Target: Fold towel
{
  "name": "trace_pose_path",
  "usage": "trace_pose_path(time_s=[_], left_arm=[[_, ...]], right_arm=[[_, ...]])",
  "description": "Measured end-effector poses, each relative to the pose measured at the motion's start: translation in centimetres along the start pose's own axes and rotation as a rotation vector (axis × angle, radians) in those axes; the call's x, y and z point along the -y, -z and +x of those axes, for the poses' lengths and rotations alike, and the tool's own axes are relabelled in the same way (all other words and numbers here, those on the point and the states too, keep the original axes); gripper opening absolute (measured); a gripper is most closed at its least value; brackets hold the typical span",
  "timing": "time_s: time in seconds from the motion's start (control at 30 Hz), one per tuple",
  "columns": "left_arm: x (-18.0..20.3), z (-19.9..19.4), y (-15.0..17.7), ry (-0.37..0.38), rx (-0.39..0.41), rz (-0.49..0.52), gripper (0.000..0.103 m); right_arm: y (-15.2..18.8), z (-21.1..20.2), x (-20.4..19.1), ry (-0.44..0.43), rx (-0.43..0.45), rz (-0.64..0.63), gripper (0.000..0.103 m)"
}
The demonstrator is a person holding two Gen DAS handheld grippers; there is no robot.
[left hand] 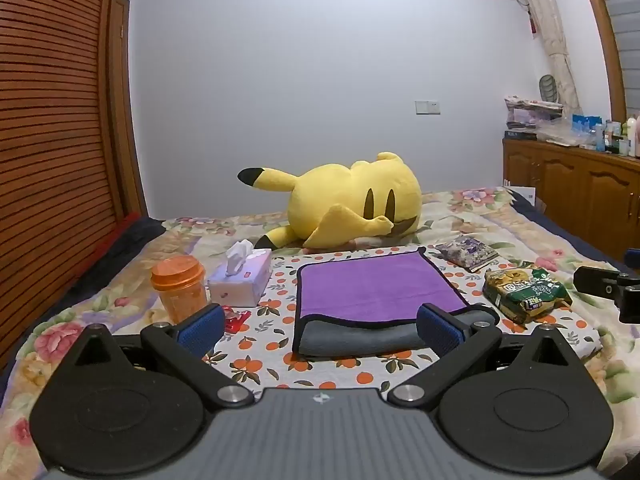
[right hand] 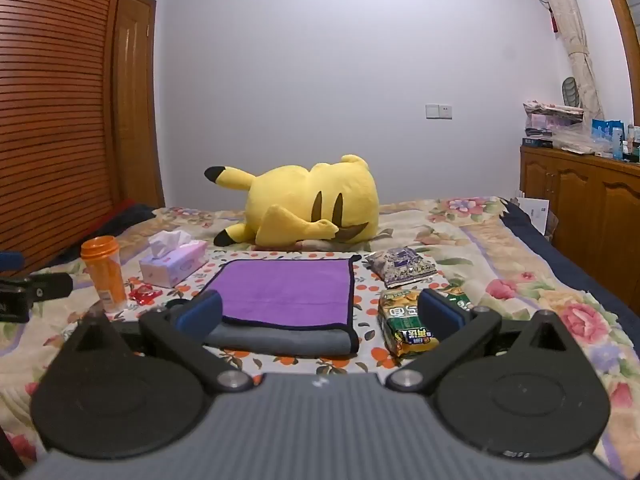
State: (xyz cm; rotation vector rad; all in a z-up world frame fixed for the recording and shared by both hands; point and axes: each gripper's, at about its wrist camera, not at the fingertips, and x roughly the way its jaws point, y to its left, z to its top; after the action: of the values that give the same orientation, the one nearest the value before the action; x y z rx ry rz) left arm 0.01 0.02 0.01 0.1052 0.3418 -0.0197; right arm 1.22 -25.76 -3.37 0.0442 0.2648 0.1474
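Note:
A purple towel [left hand: 372, 284] with a grey underside and black trim lies folded on an orange-print cloth [left hand: 280, 320] on the bed; a grey strip shows along its near edge. It also shows in the right wrist view [right hand: 288, 292]. My left gripper [left hand: 320, 326] is open and empty, just in front of the towel's near edge. My right gripper [right hand: 320, 314] is open and empty, its left finger over the towel's near left corner. The right gripper's side shows at the left view's right edge [left hand: 608, 284].
A yellow plush toy [left hand: 344, 200] lies behind the towel. An orange cup [left hand: 180, 288], a tissue box [left hand: 240, 280] and a red wrapper [left hand: 236, 316] sit left. A purple packet [left hand: 468, 256] and a green snack bag [left hand: 524, 288] sit right. Wooden cabinets [left hand: 580, 192] stand far right.

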Motion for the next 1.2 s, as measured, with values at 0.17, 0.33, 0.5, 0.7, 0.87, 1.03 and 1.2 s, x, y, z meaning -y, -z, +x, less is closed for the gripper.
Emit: trace_pose_path(time_s=[0.17, 0.33, 0.5, 0.7, 0.87, 1.03, 1.2], left_arm=[[0.0, 0.0, 0.0, -0.005, 0.006, 0.010, 0.103], [0.0, 0.0, 0.0, -0.004, 0.005, 0.009, 0.103], [0.0, 0.0, 0.0, -0.003, 0.005, 0.010, 0.103], [0.0, 0.0, 0.0, -0.004, 0.004, 0.010, 0.103], [0.0, 0.0, 0.0, -0.002, 0.003, 0.009, 0.103], [0.0, 0.0, 0.0, -0.003, 0.002, 0.009, 0.103], [0.0, 0.0, 0.0, -0.001, 0.001, 0.009, 0.103]], right_arm=[[0.0, 0.0, 0.1, 0.001, 0.004, -0.005, 0.103], [0.0, 0.0, 0.1, 0.000, 0.004, -0.002, 0.103], [0.0, 0.0, 0.2, 0.000, 0.004, -0.001, 0.103], [-0.1, 0.1, 0.3, 0.000, 0.005, 0.001, 0.103], [-0.1, 0.0, 0.5, -0.001, 0.006, 0.003, 0.103], [0.0, 0.1, 0.9, -0.001, 0.007, 0.005, 0.103], [-0.1, 0.0, 1.0, 0.001, 0.007, 0.008, 0.103]])
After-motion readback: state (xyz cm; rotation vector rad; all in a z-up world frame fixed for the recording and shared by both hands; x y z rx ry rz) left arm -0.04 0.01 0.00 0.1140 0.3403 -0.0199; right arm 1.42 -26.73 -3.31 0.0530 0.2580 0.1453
